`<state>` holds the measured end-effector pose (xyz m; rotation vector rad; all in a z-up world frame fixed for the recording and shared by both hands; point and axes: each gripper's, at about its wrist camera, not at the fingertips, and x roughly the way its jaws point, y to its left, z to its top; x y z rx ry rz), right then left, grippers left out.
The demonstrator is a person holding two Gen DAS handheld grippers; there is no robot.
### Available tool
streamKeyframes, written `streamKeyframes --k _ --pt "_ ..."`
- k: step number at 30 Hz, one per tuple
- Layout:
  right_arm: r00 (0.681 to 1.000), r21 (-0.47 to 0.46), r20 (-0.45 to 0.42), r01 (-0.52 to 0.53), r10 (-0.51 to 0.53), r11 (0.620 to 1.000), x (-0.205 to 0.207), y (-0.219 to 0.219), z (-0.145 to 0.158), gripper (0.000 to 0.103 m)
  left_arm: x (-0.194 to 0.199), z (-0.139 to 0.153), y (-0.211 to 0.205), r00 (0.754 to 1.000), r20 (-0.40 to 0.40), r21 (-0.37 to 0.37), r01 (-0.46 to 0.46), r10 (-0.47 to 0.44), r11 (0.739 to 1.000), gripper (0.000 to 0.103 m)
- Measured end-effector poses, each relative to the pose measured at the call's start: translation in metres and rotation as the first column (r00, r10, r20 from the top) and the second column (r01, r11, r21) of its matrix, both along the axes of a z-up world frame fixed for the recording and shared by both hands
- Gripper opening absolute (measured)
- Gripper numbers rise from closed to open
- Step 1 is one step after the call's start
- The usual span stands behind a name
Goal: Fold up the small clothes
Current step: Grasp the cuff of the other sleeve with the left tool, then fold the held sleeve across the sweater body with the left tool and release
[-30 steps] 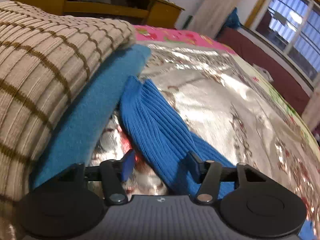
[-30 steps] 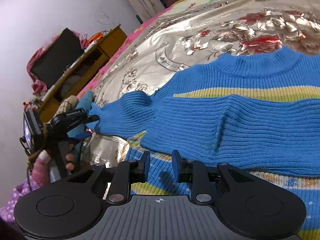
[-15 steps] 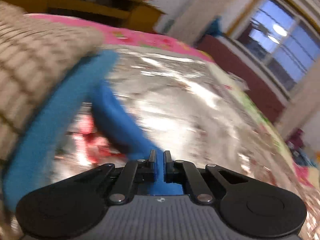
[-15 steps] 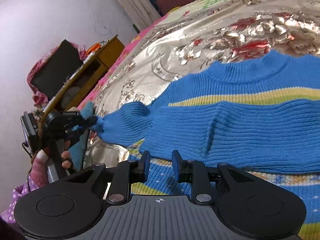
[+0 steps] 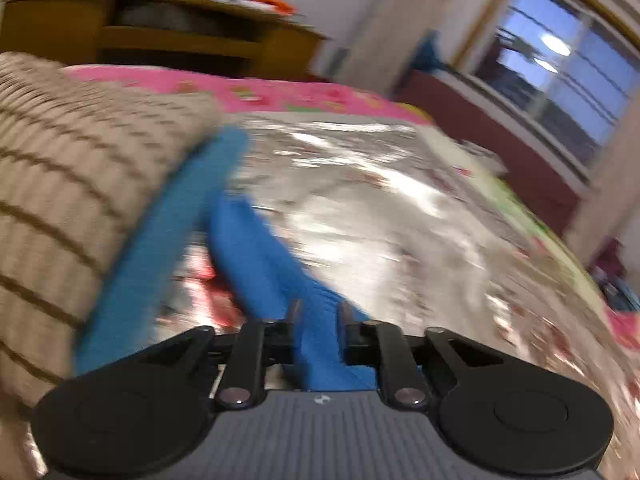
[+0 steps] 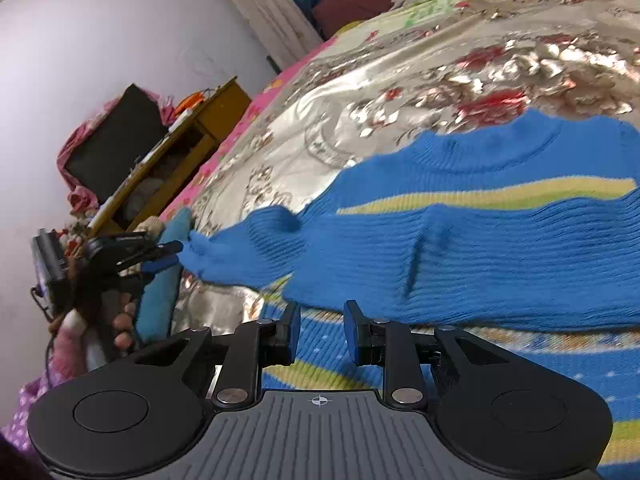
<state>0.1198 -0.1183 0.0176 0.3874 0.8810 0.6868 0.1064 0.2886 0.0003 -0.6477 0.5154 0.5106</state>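
A small blue ribbed sweater with yellow stripes lies on a shiny floral bedspread. One sleeve is folded across its chest. The other sleeve stretches out to the left. My left gripper is shut on the cuff end of that sleeve; it also shows in the right wrist view, pinching the cuff. My right gripper hovers over the sweater's lower body, its jaws a little apart with nothing between them.
A stack of folded clothes, beige striped over teal, lies just left of the sleeve. A wooden shelf unit stands behind the bed. A window is at the far right.
My left gripper closed on the sleeve cuff, having been open around it a second ago, and is moving; the view is blurred. The sleeve has bunched slightly toward the body. The right gripper barely moved.
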Motion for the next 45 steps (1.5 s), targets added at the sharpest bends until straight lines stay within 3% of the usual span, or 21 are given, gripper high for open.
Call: streamKeyframes --k 3,7,14,16,19,23,29,33,36,38,40,42,43,45 --pt "1.000 0.001 -0.004 -0.013 0.013 1.000 -0.001 0.004 -0.001 0.025 0.005 -0.017 0.013 0.995 -0.045 0.002 -0.087 0.087 0.996 0.038" --pt "1.000 0.001 -0.018 -0.009 0.009 1.000 0.003 0.004 -0.004 0.025 0.013 -0.038 0.021 0.990 -0.060 -0.079 -0.129 0.124 0.989 0.040" --pt "0.999 0.011 -0.052 0.003 -0.002 1.000 0.009 0.002 -0.015 0.025 0.027 -0.038 0.016 0.987 -0.098 0.016 -0.128 0.128 0.992 0.045" --pt "0.998 0.018 -0.056 0.001 0.000 1.000 0.008 0.001 -0.016 0.025 0.030 -0.040 0.021 0.983 -0.107 0.010 -0.149 0.149 0.989 0.041" --pt "0.999 0.023 -0.053 -0.001 0.002 1.000 0.006 -0.001 -0.015 0.025 0.032 -0.039 0.026 0.983 -0.119 0.009 -0.143 0.143 0.990 0.025" --pt "0.999 0.028 -0.047 0.004 -0.003 1.000 0.005 -0.003 -0.012 0.025 0.032 -0.038 0.034 0.989 -0.094 -0.059 -0.119 0.113 0.991 0.012" --pt "0.999 0.042 -0.037 0.012 -0.010 0.999 0.003 -0.007 -0.007 0.025 0.026 -0.028 0.024 0.999 -0.025 -0.107 -0.045 0.043 0.993 0.011" --pt "0.999 0.045 -0.028 0.021 -0.020 0.999 0.001 -0.011 -0.003 0.025 0.028 -0.015 0.000 0.992 0.069 -0.145 0.110 -0.101 0.983 0.011" --pt "0.999 0.039 -0.023 0.041 -0.040 0.998 0.001 -0.016 -0.001 0.025 0.034 -0.006 -0.034 0.958 0.121 -0.149 0.278 -0.261 0.949 0.011" --pt "0.998 0.034 -0.019 0.064 -0.064 0.997 0.002 -0.022 0.001 0.025 0.038 0.000 -0.062 0.910 0.158 -0.145 0.405 -0.383 0.903 0.011" --pt "0.996 0.022 -0.015 0.089 -0.089 0.996 0.002 -0.030 0.002 0.025 0.040 0.006 -0.089 0.847 0.192 -0.138 0.524 -0.496 0.840 0.011" --pt "0.993 0.007 -0.012 0.119 -0.119 0.993 0.002 -0.041 0.003 0.025 0.039 0.011 -0.119 0.762 0.209 -0.110 0.642 -0.614 0.759 0.011" --pt "0.991 -0.001 -0.011 0.133 -0.133 0.991 0.002 -0.046 0.003 0.025 0.038 0.013 -0.135 0.712 0.200 -0.081 0.696 -0.673 0.713 0.011" --pt "0.986 -0.015 -0.010 0.164 -0.164 0.986 0.001 -0.057 0.003 0.025 0.033 0.014 -0.162 0.636 0.164 -0.024 0.766 -0.754 0.642 0.011"
